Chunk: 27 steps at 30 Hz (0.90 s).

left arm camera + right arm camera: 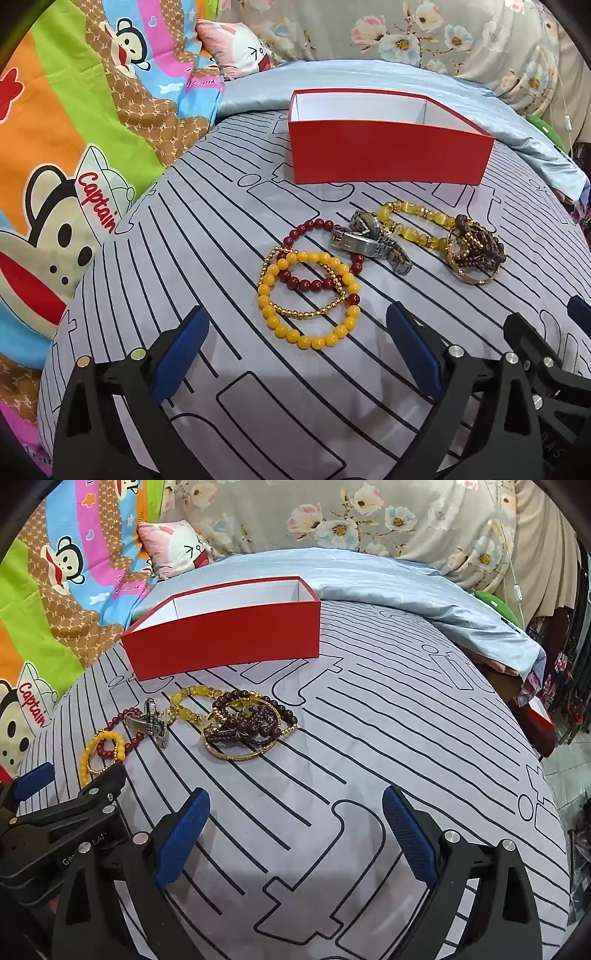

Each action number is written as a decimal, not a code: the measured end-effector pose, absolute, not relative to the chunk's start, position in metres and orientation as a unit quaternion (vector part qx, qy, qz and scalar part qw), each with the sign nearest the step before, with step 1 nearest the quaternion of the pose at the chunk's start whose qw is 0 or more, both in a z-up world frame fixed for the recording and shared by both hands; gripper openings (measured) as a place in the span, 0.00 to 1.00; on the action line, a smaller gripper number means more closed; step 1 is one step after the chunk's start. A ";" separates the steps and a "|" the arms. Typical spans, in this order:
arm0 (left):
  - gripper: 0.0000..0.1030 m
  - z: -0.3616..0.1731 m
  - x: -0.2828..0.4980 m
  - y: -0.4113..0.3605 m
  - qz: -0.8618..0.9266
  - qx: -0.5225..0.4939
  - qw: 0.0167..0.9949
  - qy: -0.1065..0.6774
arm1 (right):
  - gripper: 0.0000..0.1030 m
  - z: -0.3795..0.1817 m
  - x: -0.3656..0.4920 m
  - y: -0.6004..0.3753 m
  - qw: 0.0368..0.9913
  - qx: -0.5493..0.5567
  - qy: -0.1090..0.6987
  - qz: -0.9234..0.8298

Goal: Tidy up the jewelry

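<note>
At far left, a cartoon monkey quilt (55,155) reads "Captain". The jewelry (310,288) lies mid-bed, near the empty red box (384,155). Left gripper (299,332) and right gripper (295,812) fingers spread apart, holding nothing.

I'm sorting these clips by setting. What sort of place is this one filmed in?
Most likely a bedroom at home: the work surface is a bed with a grey line-patterned sheet, a cartoon monkey quilt and a small pink pillow lie behind it, and a floral quilt sits at the back.
</note>
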<state>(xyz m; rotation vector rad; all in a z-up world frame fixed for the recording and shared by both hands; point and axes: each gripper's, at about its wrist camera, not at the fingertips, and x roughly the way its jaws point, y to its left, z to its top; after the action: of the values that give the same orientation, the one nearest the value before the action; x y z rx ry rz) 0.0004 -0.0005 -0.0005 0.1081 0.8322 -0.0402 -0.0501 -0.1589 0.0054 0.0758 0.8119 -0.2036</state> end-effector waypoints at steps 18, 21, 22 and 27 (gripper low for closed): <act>0.89 0.005 -0.002 0.000 -0.023 0.043 0.916 0.397 | 0.88 0.005 -0.051 -0.158 0.914 0.038 0.392 -0.099; 0.89 0.004 -0.002 0.000 -0.023 0.043 0.916 0.397 | 0.88 0.005 -0.051 -0.158 0.914 0.038 0.392 -0.099; 0.89 0.004 -0.002 0.000 -0.023 0.042 0.917 0.397 | 0.88 0.006 -0.051 -0.158 0.914 0.038 0.392 -0.099; 0.89 0.005 -0.003 0.000 -0.023 0.043 0.917 0.396 | 0.88 0.006 -0.051 -0.158 0.914 0.038 0.391 -0.099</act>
<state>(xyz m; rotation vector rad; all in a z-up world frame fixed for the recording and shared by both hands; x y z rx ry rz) -0.0028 0.0002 0.0049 0.0875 0.8156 -0.0471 -0.0509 -0.1582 0.0056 0.0775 0.8060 -0.2038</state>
